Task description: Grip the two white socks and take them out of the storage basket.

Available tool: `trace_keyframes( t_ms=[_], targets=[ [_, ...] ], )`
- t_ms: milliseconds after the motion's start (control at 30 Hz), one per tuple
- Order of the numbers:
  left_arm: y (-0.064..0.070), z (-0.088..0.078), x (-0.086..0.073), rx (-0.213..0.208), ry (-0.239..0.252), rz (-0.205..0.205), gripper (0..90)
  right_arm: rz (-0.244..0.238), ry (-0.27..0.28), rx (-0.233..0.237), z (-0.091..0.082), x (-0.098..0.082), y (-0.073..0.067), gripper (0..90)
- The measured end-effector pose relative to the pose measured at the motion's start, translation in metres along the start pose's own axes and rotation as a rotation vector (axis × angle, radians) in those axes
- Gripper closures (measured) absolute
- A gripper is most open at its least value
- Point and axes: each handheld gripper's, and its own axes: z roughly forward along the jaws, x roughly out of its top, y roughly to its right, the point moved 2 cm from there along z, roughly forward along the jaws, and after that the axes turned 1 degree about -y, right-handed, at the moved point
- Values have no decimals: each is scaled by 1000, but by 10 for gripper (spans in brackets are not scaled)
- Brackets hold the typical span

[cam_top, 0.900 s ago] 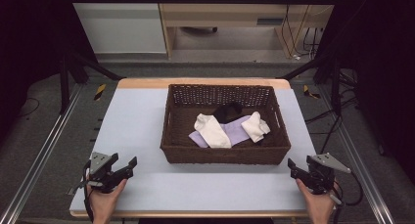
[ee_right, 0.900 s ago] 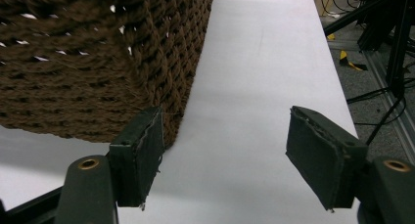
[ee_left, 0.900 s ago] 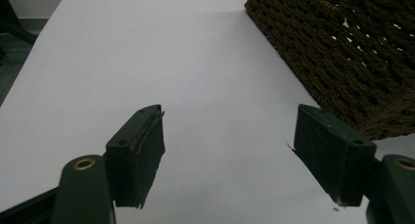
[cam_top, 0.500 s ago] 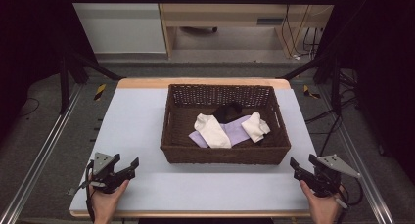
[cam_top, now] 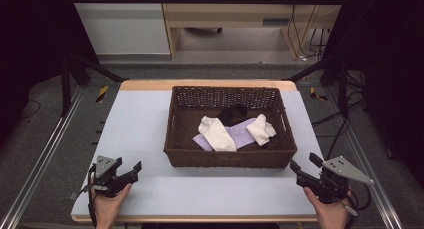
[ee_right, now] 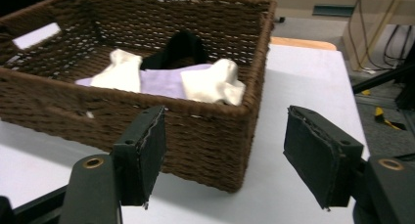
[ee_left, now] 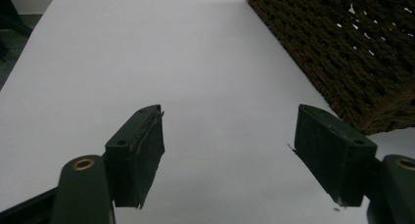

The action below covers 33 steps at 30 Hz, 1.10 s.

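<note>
The left gripper [cam_top: 131,170] sat at the near left corner of the table [cam_top: 145,124], its jaws spread apart with nothing between them. In the left gripper view the same gripper [ee_left: 230,136] had only bare white tabletop in its gap, and the woven corner of the basket [ee_left: 342,48] rose at the upper right, well clear of the jaws. That view gave the weave at close range but nothing of what lay inside.

The right gripper [cam_top: 303,165] was at the near right corner, its jaws likewise apart and empty, close to the basket's near right corner without touching it. A grey three-cornered plate [cam_top: 346,169] topped it in the high view. The right gripper view looked past the gripper [ee_right: 222,136] over the basket's [ee_right: 215,141] rim and showed the contents from the side: a white sock [ee_right: 215,84] against the right wall, another white sock [ee_right: 117,72] to its left, a lilac cloth [ee_right: 161,82] between and under them, and a black sock [ee_right: 178,48] humped behind.

From above, the basket [cam_top: 172,134] stood mid-table, towards the far edge. There the lilac cloth [cam_top: 242,134] lay flat, one white sock [cam_top: 217,134] slanted across its left half, the other [cam_top: 261,130] was bunched at its right, and the black sock [cam_top: 232,113] lay on the far side of them.
</note>
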Motion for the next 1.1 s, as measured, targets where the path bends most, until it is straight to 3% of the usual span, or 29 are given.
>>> trace_keyframes(
  t_ms=[467,767,1100],
  targets=[
    [0,7,0,0,-18,-1,247,-20,22,20,0,29,-17,306],
    [-3,7,0,8,-17,-8,244,-45,74,44,17,51,-31,255],
    [-5,6,0,12,-14,-4,244,-68,97,30,33,70,-39,213]
  ],
)
